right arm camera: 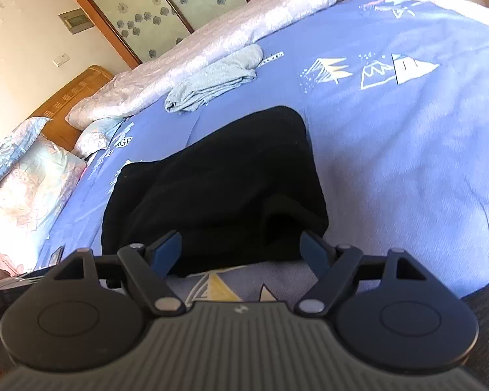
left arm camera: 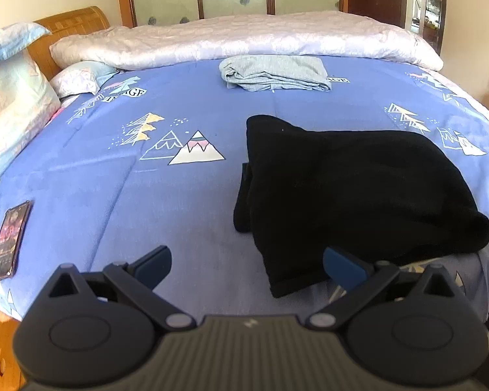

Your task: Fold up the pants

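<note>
Black pants (left arm camera: pixel 358 192) of soft, thick cloth lie on the blue bedsheet printed with little mountains (left arm camera: pixel 146 202), gathered into a compact, roughly rectangular bundle near the edge of the bed closest to us. We judge the folding to be nearly finished: no loose leg trails out, and several layers are stacked at the bundle's left side in the left wrist view, though the top surface bulges and the near corner hangs out unevenly. Our left gripper (left arm camera: pixel 247 264) has its jaws spread wide with nothing between the pads; its right finger sits just beside the bundle's near corner, and we cannot tell whether it touches the cloth. Our right gripper (right arm camera: pixel 241 249) also stands with its jaws apart, straddling the near edge of the pants without pinching them. A grey folded garment (left arm camera: pixel 274 73) rests farther back, by the pale quilted duvet (left arm camera: pixel 244 37), looking like an earlier finished piece. A smartphone in a dark case (left arm camera: pixel 9 239) lies at the left edge of the sheet. What seems left is a tidy-up or moving the bundle aside.
</note>
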Motion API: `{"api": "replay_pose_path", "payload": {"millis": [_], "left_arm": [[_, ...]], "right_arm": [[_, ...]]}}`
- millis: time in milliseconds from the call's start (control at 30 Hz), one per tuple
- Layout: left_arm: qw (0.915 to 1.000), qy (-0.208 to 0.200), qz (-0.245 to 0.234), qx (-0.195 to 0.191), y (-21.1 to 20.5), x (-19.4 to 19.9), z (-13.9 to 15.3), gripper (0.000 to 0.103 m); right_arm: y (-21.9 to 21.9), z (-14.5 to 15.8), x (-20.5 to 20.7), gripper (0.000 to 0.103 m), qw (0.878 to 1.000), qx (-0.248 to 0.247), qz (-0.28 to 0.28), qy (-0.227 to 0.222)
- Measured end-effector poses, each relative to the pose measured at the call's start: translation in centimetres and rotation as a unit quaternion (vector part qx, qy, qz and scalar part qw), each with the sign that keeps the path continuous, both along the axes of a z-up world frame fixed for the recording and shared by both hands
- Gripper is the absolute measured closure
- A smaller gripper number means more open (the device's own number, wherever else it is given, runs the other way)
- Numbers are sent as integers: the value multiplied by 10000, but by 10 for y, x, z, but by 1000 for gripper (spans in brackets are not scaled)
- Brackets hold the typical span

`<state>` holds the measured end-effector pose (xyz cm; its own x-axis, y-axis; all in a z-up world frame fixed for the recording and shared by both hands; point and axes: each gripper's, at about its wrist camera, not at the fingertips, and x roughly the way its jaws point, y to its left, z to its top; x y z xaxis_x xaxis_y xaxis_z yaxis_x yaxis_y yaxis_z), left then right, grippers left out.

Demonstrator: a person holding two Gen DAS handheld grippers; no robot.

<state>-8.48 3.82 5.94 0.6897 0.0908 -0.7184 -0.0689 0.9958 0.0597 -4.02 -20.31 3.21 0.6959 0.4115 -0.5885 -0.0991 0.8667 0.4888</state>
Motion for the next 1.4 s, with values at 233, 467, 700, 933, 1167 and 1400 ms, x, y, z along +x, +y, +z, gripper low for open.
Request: {"api": "replay_pose_path", "payload": {"millis": [233, 467, 700, 933, 1167, 1400], "left_arm": [[9997, 164, -189, -17, -4, 5, 0, 0], [9995, 161, -52, 253, -4, 7, -1, 0], [9993, 317, -52, 177, 0, 9, -3, 0], [9989, 450, 62, 90, 3, 9, -6, 0], [9988, 465, 84, 115, 3, 9, -5, 0], [9986, 461, 182, 176, 5, 11, -5, 0]], "right_arm": [[-4, -2, 2, 21, 9999, 94, -41, -43], [-2, -2, 4, 21, 9999, 124, 66, 23], [0, -2, 5, 21, 9997, 122, 208, 84], [2, -3, 5, 20, 9996, 29, 265, 63], [0, -4, 5, 20, 9997, 10, 228, 67], [1, -3, 3, 14, 9997, 18, 236, -6]]}}
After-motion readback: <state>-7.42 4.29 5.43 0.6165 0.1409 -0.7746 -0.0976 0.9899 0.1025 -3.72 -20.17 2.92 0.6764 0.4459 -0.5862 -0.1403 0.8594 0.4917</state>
